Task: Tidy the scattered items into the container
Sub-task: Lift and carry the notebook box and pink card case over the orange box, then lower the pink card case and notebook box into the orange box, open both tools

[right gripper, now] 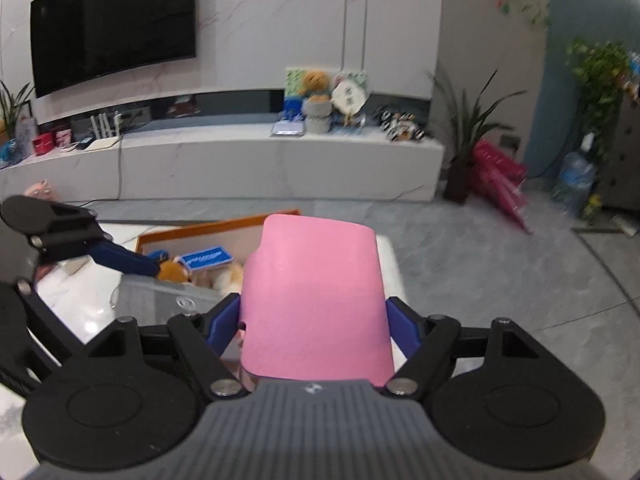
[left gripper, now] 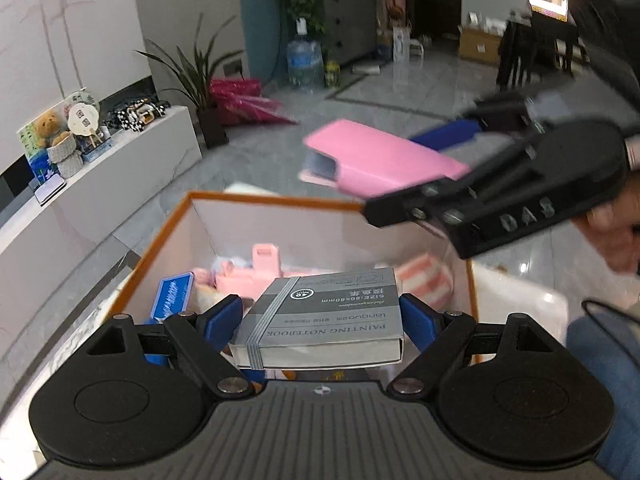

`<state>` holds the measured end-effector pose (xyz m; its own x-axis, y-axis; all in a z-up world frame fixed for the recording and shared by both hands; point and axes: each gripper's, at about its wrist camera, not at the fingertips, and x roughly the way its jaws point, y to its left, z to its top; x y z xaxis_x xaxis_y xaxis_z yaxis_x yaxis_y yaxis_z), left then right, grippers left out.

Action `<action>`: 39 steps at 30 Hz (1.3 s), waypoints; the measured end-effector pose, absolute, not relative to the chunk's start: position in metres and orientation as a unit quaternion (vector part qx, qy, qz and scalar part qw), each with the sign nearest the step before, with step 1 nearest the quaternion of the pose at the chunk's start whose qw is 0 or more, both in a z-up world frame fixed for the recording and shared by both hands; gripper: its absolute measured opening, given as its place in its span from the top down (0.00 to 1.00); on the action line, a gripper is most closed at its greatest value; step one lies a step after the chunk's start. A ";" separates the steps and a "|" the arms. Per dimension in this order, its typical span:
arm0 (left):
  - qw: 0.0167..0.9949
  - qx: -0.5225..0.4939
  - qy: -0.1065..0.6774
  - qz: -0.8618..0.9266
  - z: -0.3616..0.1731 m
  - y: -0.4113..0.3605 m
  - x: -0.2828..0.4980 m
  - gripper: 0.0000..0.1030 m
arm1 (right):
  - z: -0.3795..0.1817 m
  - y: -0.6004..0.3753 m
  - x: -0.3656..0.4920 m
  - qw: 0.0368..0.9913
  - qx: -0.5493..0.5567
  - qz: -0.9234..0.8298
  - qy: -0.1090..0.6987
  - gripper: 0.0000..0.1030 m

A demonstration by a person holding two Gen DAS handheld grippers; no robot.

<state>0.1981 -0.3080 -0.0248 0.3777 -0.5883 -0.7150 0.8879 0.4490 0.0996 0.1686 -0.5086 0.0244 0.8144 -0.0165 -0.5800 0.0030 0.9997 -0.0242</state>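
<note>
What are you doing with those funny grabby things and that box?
A person is tidying up with two handheld grippers. The left gripper holds a small grey painting notebook over the orange-rimmed white cardboard box, which already has toys inside. The right gripper carries a flat pink case toward the same box. Neither thing has been dropped in yet.

We saw a grey paper-covered notebook [left gripper: 320, 312], matt, with a cloth-like elastic band, between the left tool's [left gripper: 320, 320] ribbed blue rubbery pads [left gripper: 222, 318]. The right tool [right gripper: 312, 320] carried a smooth matt pink case [right gripper: 316, 300] that looked like plastic. Ahead of the left tool, the cardboard box [left gripper: 280, 199] had an orange edge and plain white inner walls. Beneath it the white table [right gripper: 80, 300] shone glossy.
</note>
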 end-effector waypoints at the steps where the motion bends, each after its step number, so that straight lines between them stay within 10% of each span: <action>1: 0.791 0.251 0.308 -0.465 -0.028 -0.311 0.195 0.04 | 0.021 -0.509 0.172 0.950 -0.012 0.000 0.311 0.24; 39: 0.751 0.303 0.384 -0.443 -0.088 -0.337 0.192 0.03 | -0.063 -0.475 0.274 0.879 -0.118 0.067 0.458 0.17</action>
